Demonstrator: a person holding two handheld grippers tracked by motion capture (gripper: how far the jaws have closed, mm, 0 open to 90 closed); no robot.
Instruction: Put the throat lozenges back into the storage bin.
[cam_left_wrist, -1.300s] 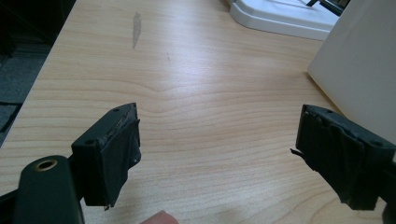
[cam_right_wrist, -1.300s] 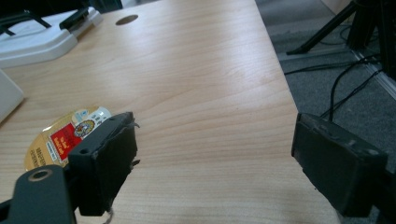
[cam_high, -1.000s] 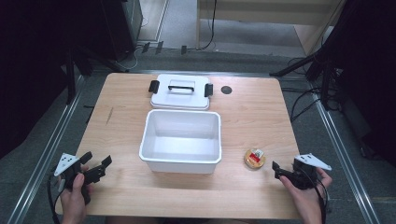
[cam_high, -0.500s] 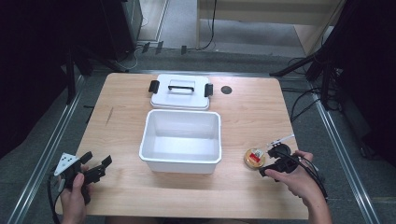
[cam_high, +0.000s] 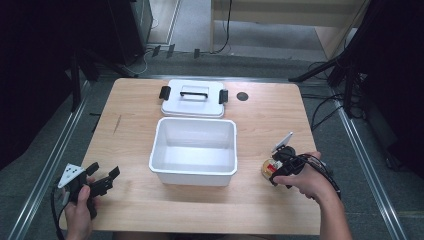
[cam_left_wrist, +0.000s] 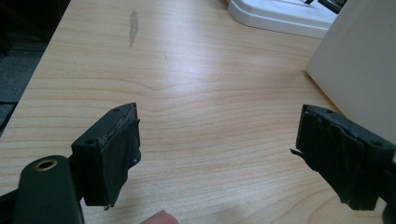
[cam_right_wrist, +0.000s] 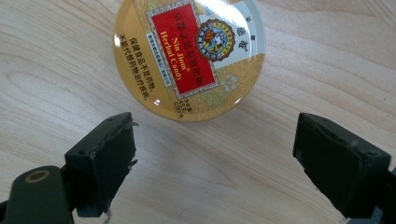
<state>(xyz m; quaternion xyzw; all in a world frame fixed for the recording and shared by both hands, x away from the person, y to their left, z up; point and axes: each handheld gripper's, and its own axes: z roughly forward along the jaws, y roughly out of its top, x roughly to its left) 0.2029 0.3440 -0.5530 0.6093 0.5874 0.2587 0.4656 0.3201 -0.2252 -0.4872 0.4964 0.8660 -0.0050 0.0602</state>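
Candy tin (cam_right_wrist: 189, 58) flat on table (cam_high: 270, 120), lid up – round, label text slanting; right gripper (cam_right_wrist: 215, 158) jaws wide, just opened further, tin just ahead, untouched – left gripper (cam_left_wrist: 219, 154) jaws wide, empty

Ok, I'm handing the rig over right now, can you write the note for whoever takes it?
Left gripper: open, empty, low over the wooden table at its near left corner.
Right gripper: open, just short of the round gold candy tin with a red label, not touching it.
The tin lies flat on the table, right of the open white plastic box; the box's white lid with black handle lies behind the box.
Done: box opened.
Left: likely grasp the tin, place it in the box, refit the lid.
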